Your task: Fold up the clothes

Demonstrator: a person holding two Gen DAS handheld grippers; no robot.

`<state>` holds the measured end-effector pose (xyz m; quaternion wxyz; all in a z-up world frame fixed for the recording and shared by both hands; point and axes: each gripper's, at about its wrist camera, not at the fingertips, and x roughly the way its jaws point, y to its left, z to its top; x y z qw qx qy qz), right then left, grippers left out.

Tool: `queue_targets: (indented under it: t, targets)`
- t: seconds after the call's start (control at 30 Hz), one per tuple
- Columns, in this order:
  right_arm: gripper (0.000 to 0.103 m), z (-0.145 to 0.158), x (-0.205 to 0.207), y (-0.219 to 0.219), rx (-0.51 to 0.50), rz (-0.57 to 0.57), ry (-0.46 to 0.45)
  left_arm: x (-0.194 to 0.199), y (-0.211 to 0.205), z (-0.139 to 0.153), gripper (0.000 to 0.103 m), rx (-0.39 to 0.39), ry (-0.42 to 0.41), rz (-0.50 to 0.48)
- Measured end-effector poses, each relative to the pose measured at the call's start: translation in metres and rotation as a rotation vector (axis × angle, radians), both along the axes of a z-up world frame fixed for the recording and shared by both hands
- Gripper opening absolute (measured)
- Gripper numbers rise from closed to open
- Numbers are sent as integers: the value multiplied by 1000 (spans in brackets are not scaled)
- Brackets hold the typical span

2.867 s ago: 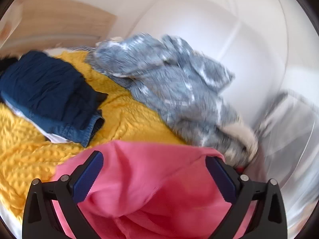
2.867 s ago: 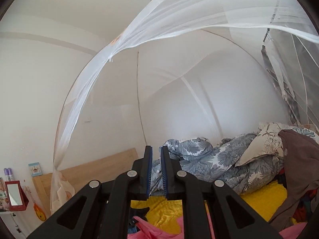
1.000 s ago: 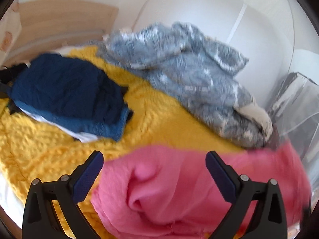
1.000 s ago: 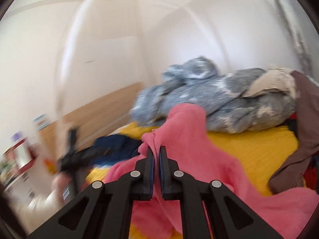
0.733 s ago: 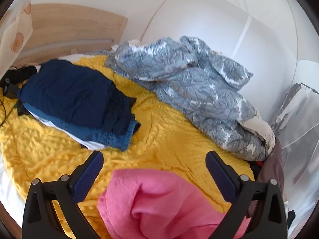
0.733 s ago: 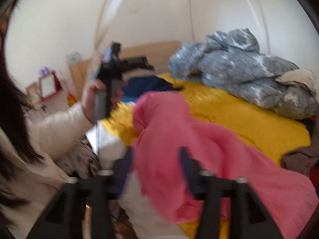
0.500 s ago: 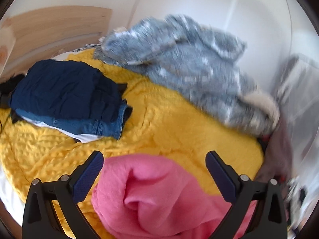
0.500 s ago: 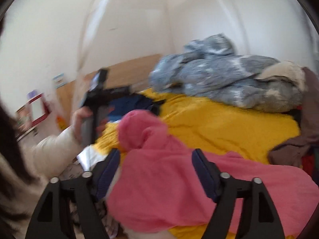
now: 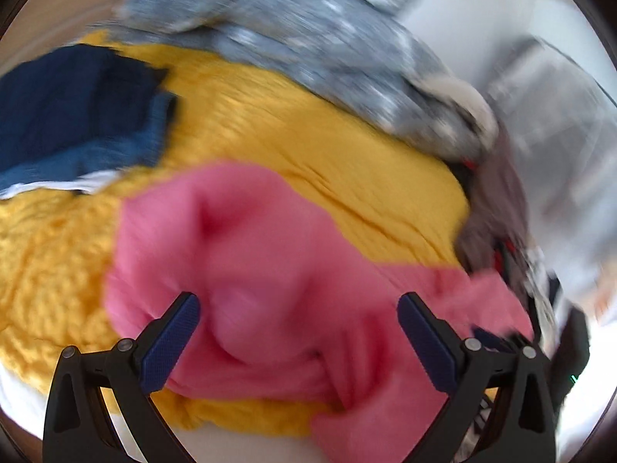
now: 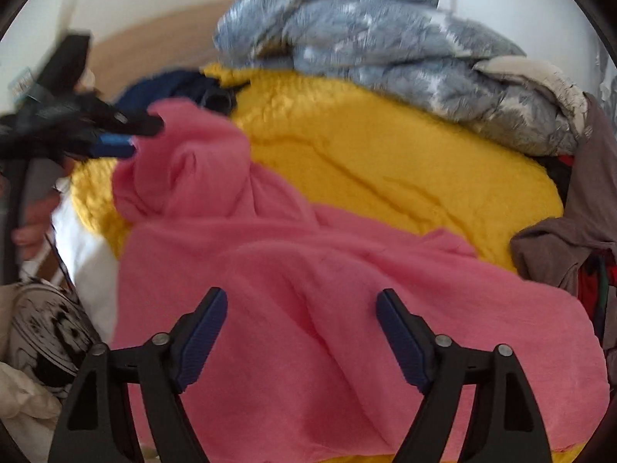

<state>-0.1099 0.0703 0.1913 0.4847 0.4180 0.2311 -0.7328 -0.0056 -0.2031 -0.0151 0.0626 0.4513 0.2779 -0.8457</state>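
While the pink garment (image 10: 308, 270) lies crumpled across the near part of the yellow knitted blanket (image 10: 405, 162), both tongs stand wide open with nothing between their blue pads. From the right wrist view, the right gripper (image 10: 300, 312) hovers just above the broad lower spread of pink cloth, and a bunched peak of that cloth rises at the far left, beside the tip of the left gripper (image 10: 115, 135), held in a hand (image 10: 34, 220) at the frame's edge. From the left wrist view (heavily blurred), the left gripper (image 9: 299, 320) is poised over the garment's rumpled mound (image 9: 270, 270). A folded stack of dark blue clothes (image 9: 73, 115) sits on the blanket to the far left, apart from the pink piece. A grey-blue patterned duvet (image 10: 385, 46) is heaped along the blanket's far side, and a brownish-grey garment (image 10: 570, 239) slumps at the right.
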Motion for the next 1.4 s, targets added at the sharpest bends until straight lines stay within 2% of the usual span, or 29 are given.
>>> queue_targets:
  t: [0.03,0.07,0.17,0.3,0.43,0.5,0.67,0.87,1.1,1.4]
  targets:
    - [33,-4,-3,-2,15,-12,-12,-1,4,-1,103,25,-4,-37]
    - [23,-9,-6,-4,31,-24,-23,-2,7,-2,103,52,-7,-55]
    - [15,-8,-21,6,-16,-91,-77,-5,14,-6,103,134,-15,-105]
    - [14,6,-34,27,-131,-158,-122,-11,12,-14,103,219,-25,-83]
    - [14,14,-31,32,-167,-155,-122,-17,16,-24,103,335,-27,-77]
    - [14,17,-29,34,-182,-151,-120,-23,23,-23,103,334,-35,-83]
    - [14,20,-24,36,-186,-140,-90,-32,43,-16,102,244,-32,-91]
    - [14,21,-23,44,-177,-163,-31,-33,52,-3,102,195,32,-108]
    - [14,23,-20,49,-177,-160,-1,-41,60,-7,102,314,50,-175]
    - [14,25,-19,53,-193,-143,-7,-49,57,-25,102,389,-14,-135]
